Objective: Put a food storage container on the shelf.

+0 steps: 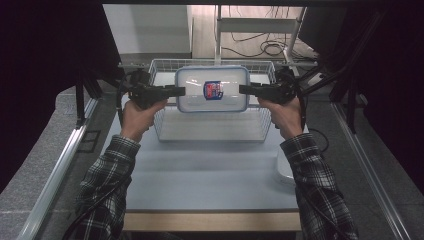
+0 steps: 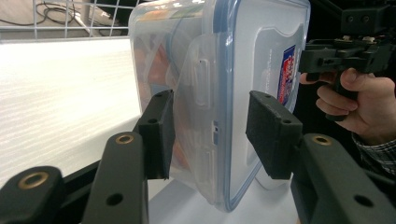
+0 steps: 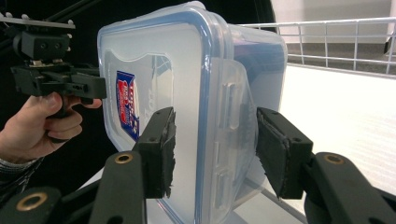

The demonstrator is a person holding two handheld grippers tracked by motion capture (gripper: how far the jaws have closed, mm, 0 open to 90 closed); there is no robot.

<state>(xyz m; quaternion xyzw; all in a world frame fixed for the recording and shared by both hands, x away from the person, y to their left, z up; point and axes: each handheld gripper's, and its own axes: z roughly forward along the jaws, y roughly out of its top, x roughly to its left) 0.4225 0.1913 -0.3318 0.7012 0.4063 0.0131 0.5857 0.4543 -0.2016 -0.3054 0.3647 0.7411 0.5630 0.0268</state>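
Note:
A clear plastic container [image 1: 230, 82] with a blue-rimmed lid and a red-and-blue label hangs above a white wire basket [image 1: 161, 125], lid facing up. My left gripper [image 1: 181, 91] is shut on its left short end, my right gripper [image 1: 242, 89] on its right short end. In the left gripper view the two black pads [image 2: 161, 135] clamp the container [image 2: 261, 56] across lid and base, beside a side latch. The right gripper view shows the same hold, with pads [image 3: 275, 154] on either face of the container [image 3: 154, 60]. Something orange shows through the wall; what it is I cannot tell.
The basket stands at the far middle of a white table [image 1: 210, 170]. A white rounded object [image 1: 285, 172] lies at the table's right edge, under the right sleeve. Metal rails run along both sides, with dark curtains beyond. Cables and a white frame lie on the floor behind.

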